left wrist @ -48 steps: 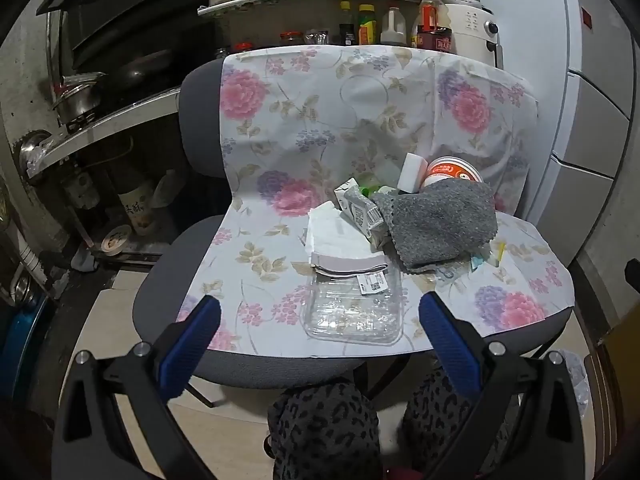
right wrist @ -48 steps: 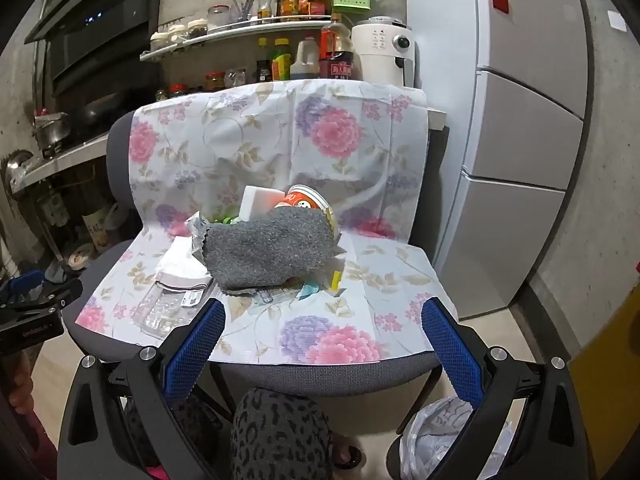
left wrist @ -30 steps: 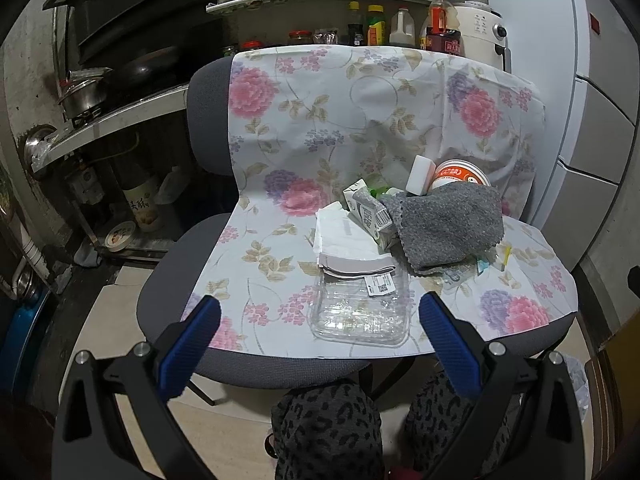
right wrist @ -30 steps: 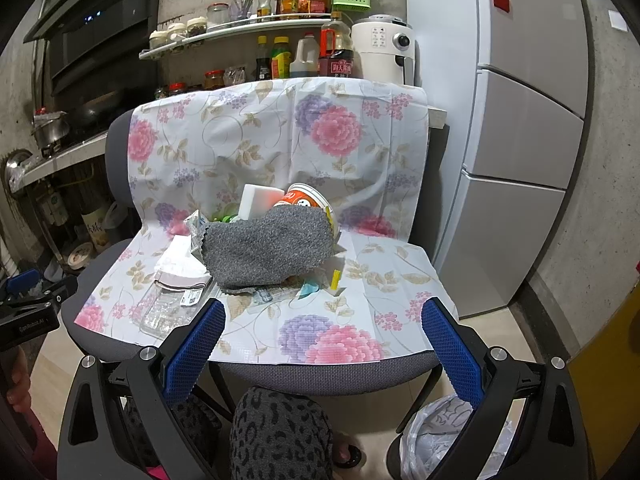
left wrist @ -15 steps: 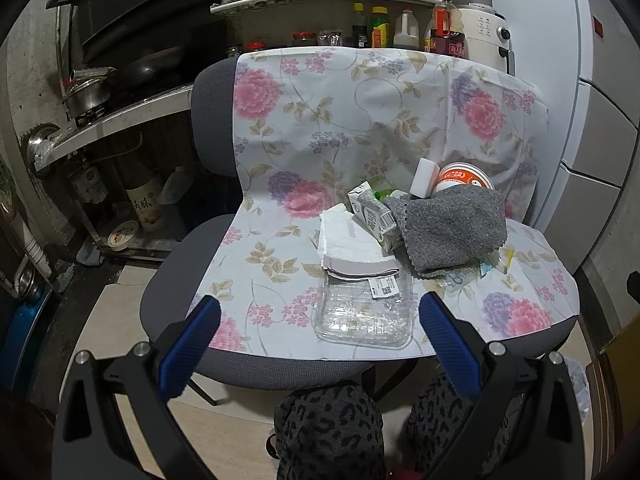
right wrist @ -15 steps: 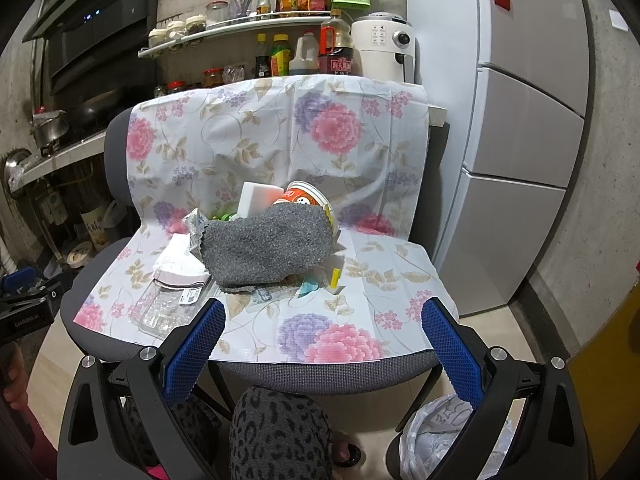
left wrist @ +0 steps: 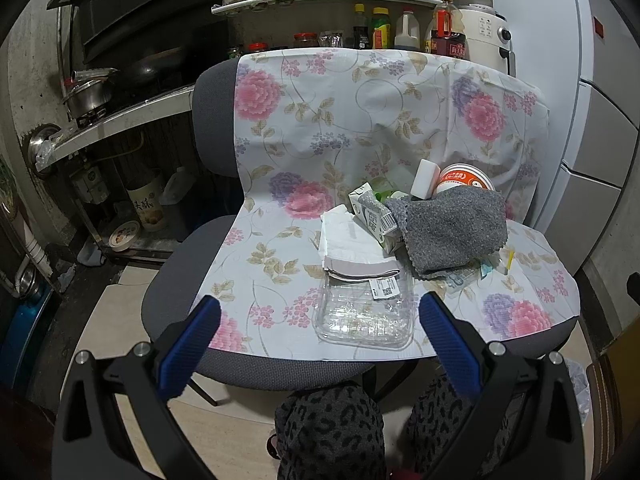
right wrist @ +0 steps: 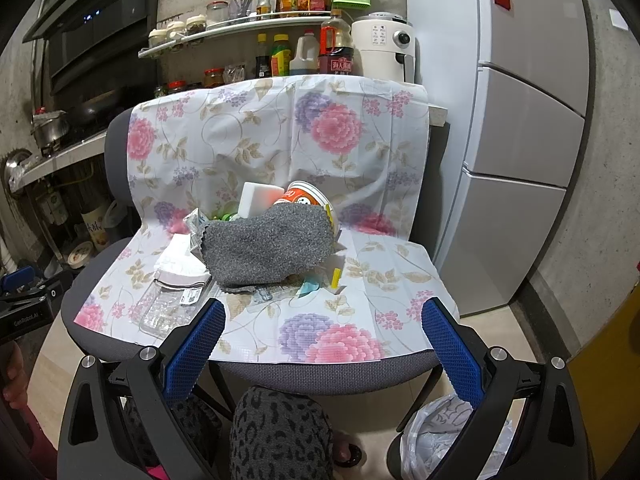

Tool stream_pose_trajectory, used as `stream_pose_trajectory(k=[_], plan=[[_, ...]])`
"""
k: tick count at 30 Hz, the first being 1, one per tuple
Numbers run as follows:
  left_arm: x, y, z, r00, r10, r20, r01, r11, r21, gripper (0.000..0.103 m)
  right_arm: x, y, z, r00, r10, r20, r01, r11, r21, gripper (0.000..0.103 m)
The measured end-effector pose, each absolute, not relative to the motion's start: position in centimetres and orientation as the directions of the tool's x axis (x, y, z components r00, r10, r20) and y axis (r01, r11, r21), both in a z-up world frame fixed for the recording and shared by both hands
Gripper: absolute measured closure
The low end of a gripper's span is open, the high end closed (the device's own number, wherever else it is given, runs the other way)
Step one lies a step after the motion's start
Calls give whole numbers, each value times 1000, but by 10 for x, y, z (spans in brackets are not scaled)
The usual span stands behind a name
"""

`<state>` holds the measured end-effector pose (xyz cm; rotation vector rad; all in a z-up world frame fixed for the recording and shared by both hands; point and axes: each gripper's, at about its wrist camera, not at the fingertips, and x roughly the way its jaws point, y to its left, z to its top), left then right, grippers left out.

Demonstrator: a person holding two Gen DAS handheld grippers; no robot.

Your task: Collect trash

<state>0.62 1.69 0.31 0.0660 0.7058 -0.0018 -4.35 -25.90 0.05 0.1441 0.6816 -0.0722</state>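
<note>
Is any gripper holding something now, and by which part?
No. The left gripper and the right gripper are both open and empty, short of the trash on the chair.

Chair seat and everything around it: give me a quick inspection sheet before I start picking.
Surface: office chair draped with a floral sheet that serves as the worktop.
Job's things: clear plastic tray at the front edge; folded paper wrapper partly on it; crushed carton; instant-noodle cup; small scraps beside a yellow stick.
Clutter: grey cloth draped over the pile; white sponge block.
Grippers: left tool and right tool, both open, holding nothing, short of the seat.
Cables: nothing seen.
Surroundings: lined bin on the floor, lower right; fridge; condiment shelf; stove area.
</note>
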Motion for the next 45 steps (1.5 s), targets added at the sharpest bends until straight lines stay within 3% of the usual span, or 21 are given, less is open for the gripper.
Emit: stream_pose_trajectory(k=[32,45], plan=[[8,22,4,761,29,-649,13,998,61,7,-44,-260,0,770,-16,-638,114,987,112,6],[40,28,-37,700,15,-714,14,999,34,7,-6,-245,-49,732,72,-677,36,989,143,6]])
